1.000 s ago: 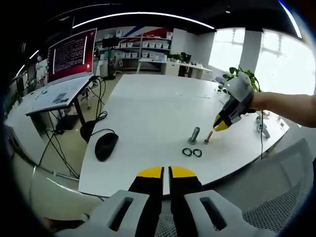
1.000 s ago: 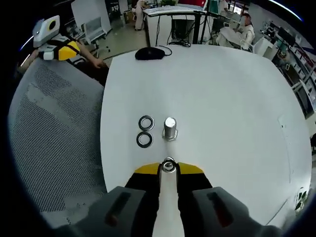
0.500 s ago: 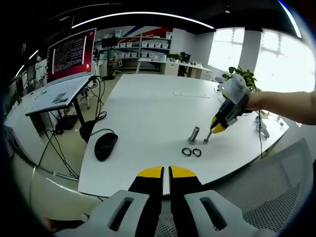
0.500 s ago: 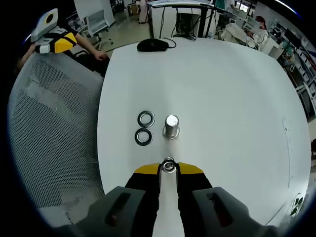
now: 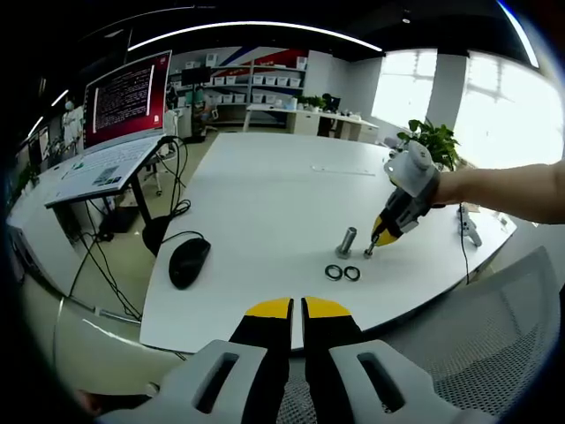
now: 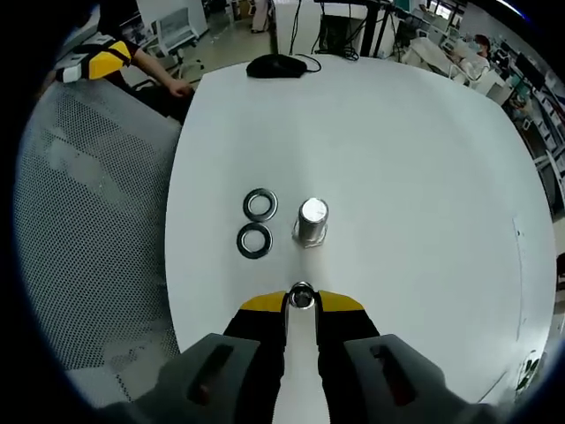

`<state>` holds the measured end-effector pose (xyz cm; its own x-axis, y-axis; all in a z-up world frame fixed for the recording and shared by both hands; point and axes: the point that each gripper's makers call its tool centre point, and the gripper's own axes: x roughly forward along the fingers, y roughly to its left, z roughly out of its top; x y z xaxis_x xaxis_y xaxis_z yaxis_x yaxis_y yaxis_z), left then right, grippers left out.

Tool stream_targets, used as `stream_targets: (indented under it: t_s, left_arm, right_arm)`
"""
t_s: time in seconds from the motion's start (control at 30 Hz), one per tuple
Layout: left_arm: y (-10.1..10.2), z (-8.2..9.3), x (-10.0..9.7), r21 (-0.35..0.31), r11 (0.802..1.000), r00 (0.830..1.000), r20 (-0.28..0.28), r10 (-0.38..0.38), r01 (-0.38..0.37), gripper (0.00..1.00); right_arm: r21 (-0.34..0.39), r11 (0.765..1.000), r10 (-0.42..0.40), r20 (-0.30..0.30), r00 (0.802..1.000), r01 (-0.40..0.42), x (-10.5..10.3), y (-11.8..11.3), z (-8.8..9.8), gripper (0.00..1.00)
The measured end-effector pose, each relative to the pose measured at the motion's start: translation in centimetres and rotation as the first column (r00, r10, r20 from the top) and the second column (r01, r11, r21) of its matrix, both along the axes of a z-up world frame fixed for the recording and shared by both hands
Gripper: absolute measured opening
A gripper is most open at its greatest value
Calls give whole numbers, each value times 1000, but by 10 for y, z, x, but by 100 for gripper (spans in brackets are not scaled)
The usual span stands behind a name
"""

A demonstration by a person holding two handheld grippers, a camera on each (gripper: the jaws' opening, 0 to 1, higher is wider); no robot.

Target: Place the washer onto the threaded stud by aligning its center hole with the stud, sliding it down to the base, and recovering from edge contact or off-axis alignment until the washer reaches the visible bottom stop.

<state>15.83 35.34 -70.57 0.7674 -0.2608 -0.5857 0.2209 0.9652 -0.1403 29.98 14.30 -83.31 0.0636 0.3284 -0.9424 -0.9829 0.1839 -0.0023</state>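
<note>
My right gripper (image 6: 301, 302) is closed on a small silver metal washer (image 6: 301, 297) pinched edge-on at its yellow tips, hovering just short of the upright grey threaded stud (image 6: 311, 221) on the white table (image 6: 415, 177). Two more flat dark-ringed washers (image 6: 257, 223) lie beside the stud. I reckon I should lay the washer flat, centre its hole over the stud top, then ease down; my left gripper (image 5: 297, 311) idles, jaws together and empty.

Right gripper (image 6: 301, 298) — jaws closed on washer (image 6: 301, 296), angled downward, forearm extended. Left gripper (image 5: 297, 306) — jaws together, held level.
</note>
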Motion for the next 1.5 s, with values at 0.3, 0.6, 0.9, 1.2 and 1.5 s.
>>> stream_targets:
  t_s: [0.3,0.6,0.9,1.2,1.5]
  left_arm:
    - [0,0,0,0,1000,1000,1,2,-2,1]
    - [0,0,0,-2,1000,1000,4,1,-1,1]
    - [-1,0,0,-1,1000,1000,2,-7,7,1]
    - [-4,1,1,-4,1000,1000,4,-24,24,1]
    - [-9,-1,0,3,998,998,-10,-61,61,1]
  right_arm:
    - [-49,999,16,-16,1000,-17,-6,-5,-14,13]
    - [-149,988,26,-26,999,-30,-12,-29,-19,13]
    - [-114,993,-32,-19,999,29,-13,-41,-19,24]
    - [115,964,-234,-63,970,240,-23,-45,36,37]
    - [449,746,-505,-99,857,491,-34,-60,128,41]
